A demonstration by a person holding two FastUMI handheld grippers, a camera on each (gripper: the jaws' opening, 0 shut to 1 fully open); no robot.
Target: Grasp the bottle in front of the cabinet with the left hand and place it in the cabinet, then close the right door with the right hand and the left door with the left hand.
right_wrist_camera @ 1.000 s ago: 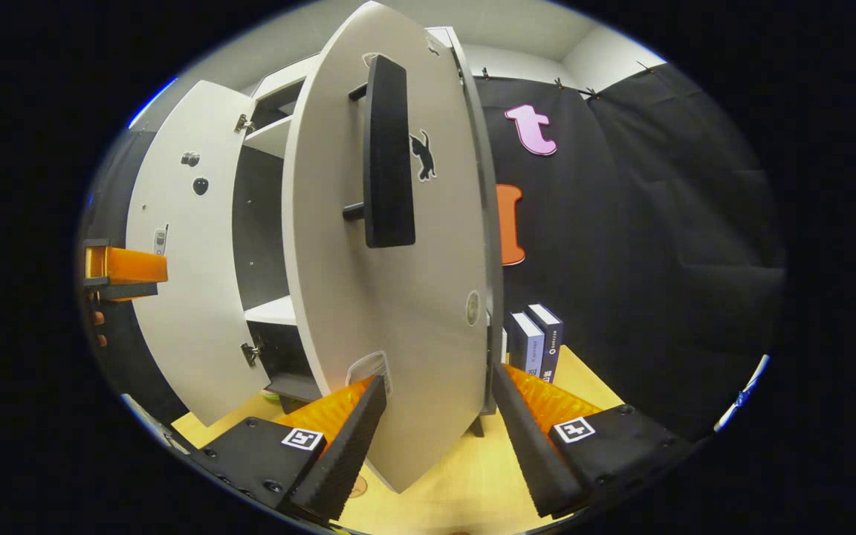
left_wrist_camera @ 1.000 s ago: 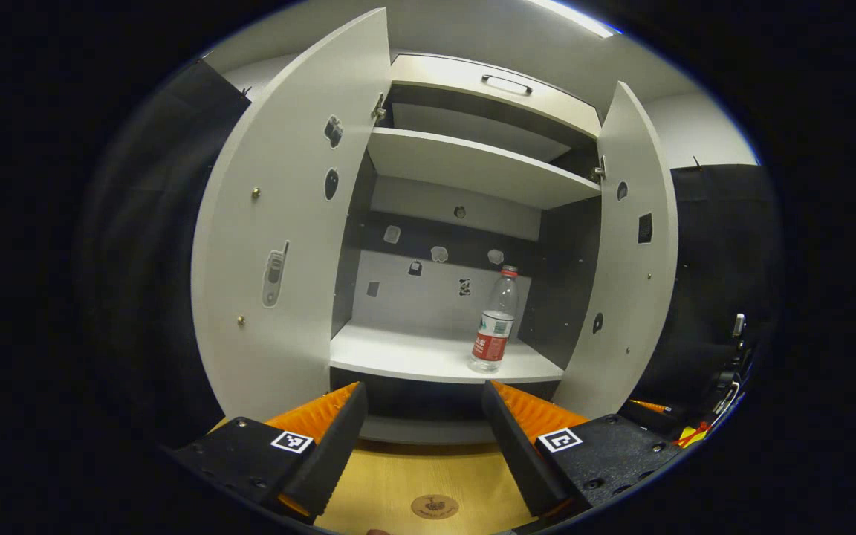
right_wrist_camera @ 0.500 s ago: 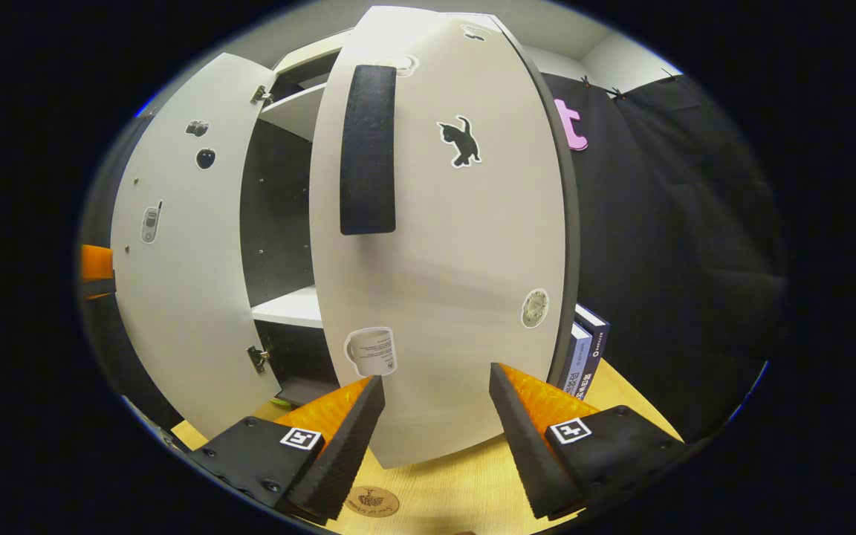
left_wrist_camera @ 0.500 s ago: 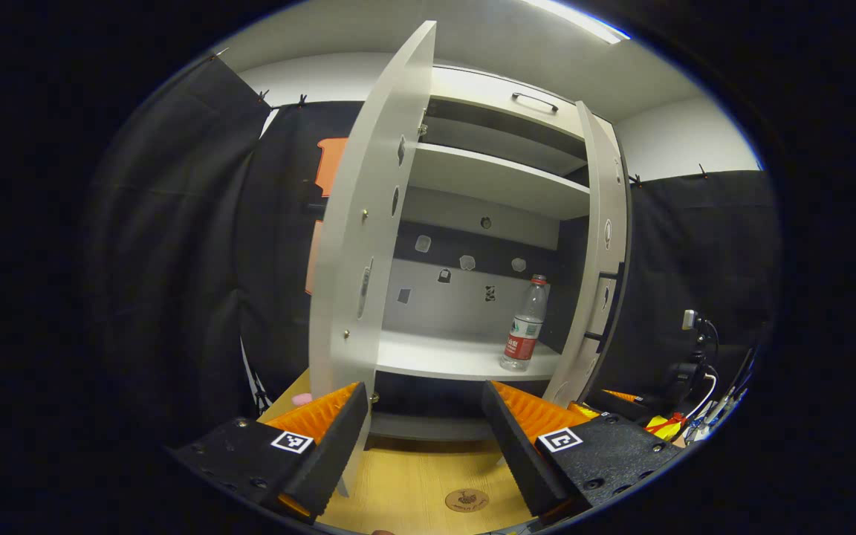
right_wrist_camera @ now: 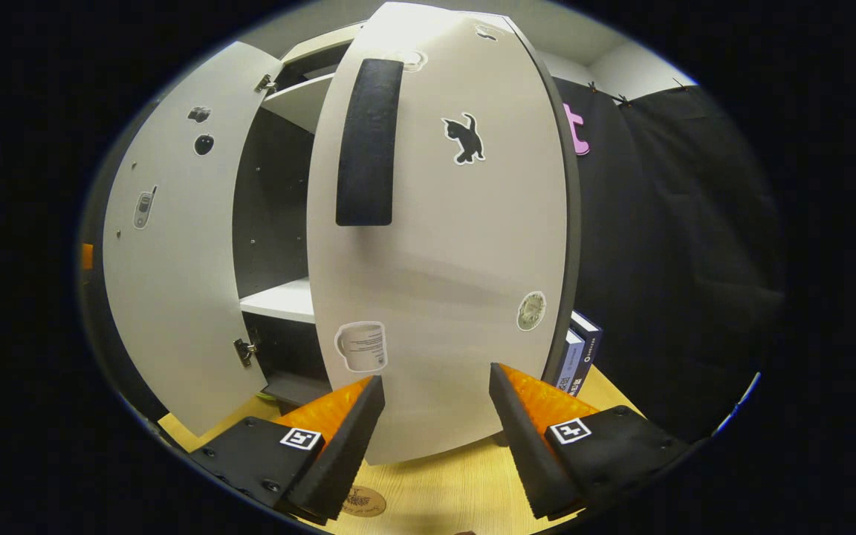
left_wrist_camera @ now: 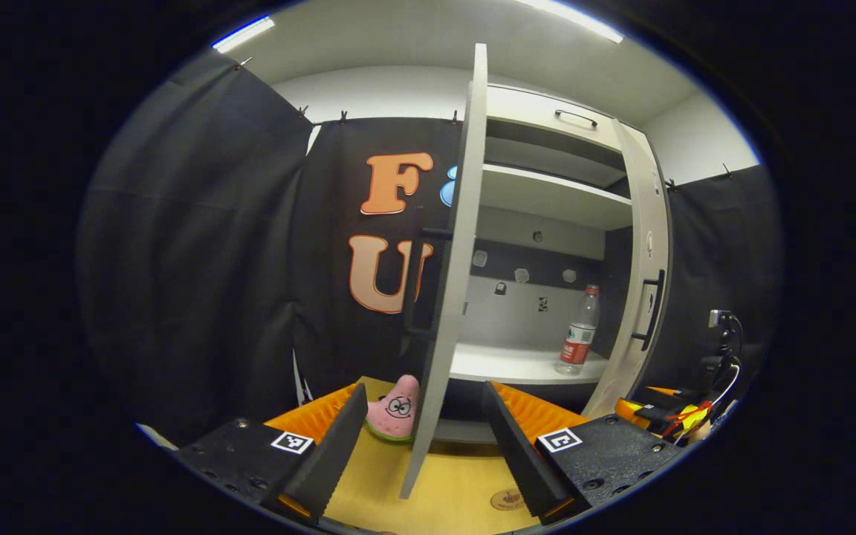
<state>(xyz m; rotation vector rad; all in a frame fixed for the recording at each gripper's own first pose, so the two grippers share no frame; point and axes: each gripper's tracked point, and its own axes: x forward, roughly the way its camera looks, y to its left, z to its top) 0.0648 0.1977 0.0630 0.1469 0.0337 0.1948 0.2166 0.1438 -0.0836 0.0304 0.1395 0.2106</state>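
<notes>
left gripper view: a wooden table (left_wrist_camera: 465,483) is being shown inside a booth hung with black cloth; the clear, red-labelled bottle (left_wrist_camera: 579,331) is standing upright on the cabinet's lower shelf (left_wrist_camera: 517,365); the left door (left_wrist_camera: 449,275) is being seen edge-on between the spread, empty fingers of the left gripper (left_wrist_camera: 423,437); a pink star toy (left_wrist_camera: 395,407) is lying beside it.

right gripper view: the right door (right_wrist_camera: 443,245), nearly closed, is being faced by the right gripper (right_wrist_camera: 432,427), fingers apart and empty; books (right_wrist_camera: 578,358) are standing behind.

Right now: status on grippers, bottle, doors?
Left gripper open, empty, at left door edge. Right gripper open, facing right door. Bottle upright on cabinet shelf. Both doors ajar.
</notes>
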